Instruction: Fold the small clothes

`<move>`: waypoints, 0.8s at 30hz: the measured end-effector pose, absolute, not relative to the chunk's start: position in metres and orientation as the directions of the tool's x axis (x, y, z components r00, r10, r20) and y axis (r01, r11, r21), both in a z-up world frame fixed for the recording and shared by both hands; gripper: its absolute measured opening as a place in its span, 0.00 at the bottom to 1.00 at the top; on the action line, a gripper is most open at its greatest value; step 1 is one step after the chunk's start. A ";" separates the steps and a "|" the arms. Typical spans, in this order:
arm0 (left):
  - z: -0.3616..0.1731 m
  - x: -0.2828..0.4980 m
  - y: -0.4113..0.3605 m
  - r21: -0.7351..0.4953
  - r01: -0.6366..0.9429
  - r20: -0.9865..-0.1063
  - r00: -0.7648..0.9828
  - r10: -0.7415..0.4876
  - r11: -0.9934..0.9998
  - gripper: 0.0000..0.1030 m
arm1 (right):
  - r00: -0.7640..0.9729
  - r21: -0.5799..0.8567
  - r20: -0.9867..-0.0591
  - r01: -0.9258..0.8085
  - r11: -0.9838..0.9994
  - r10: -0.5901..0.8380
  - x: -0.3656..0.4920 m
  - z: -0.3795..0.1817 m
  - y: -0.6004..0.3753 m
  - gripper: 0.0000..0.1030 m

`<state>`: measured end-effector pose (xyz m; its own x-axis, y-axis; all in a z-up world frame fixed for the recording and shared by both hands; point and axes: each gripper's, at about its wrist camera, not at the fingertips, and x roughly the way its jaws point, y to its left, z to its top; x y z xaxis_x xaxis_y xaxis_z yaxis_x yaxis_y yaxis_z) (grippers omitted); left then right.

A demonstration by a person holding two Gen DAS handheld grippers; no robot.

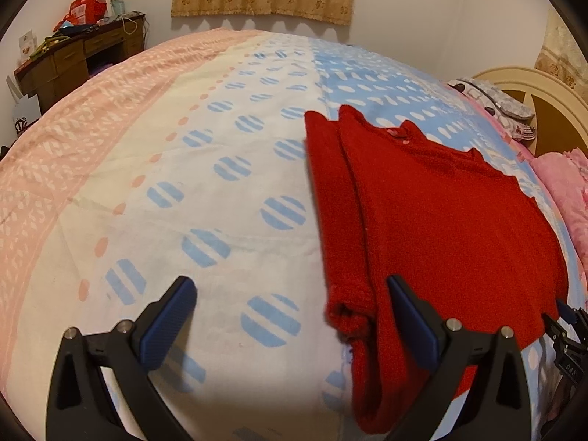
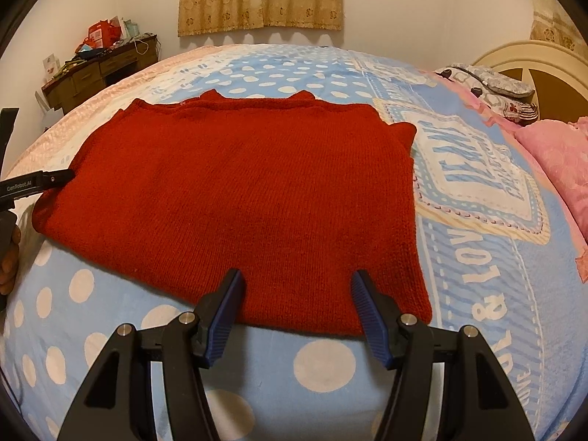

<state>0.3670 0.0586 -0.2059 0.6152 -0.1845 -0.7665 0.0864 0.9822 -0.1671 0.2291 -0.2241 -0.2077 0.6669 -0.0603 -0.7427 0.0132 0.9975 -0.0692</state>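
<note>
Red sweater flat on bed. Both tongs spread, empty: left tongs, right tongs. Pinch near hem evenly, fold far.

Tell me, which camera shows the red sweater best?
The right wrist view: the red sweater lies almost whole and flat on the bed there. The left wrist view shows it from its side edge, with a folded sleeve, partly hidden behind one tong finger.

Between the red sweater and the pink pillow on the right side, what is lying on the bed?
In the right wrist view, only the bedcover's printed lettering panel lies between the red sweater and the pink pillow; no other object.
</note>
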 end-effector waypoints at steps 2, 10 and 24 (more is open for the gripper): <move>-0.205 0.366 0.061 -0.181 0.083 -0.764 0.615 -0.193 0.980 1.00 | 0.668 -0.071 -0.741 0.023 0.997 -0.068 0.228 -0.203 -0.224 0.60; -0.203 0.363 0.064 -0.202 0.101 -0.763 0.608 -0.221 0.974 1.00 | 0.694 -0.124 -0.719 -0.072 0.990 -0.040 0.212 -0.184 -0.187 0.60; -0.185 0.380 0.071 -0.201 0.136 -0.751 0.615 -0.242 0.970 1.00 | 0.718 -0.248 -0.695 -0.276 0.928 0.028 0.214 -0.183 -0.087 0.60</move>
<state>0.3804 0.0714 -0.1851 0.6151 -0.2416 -0.7505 0.1360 0.9701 -0.2008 0.2142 -0.0871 -0.1834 0.7184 0.0279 -0.6951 -0.2762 0.9285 -0.2482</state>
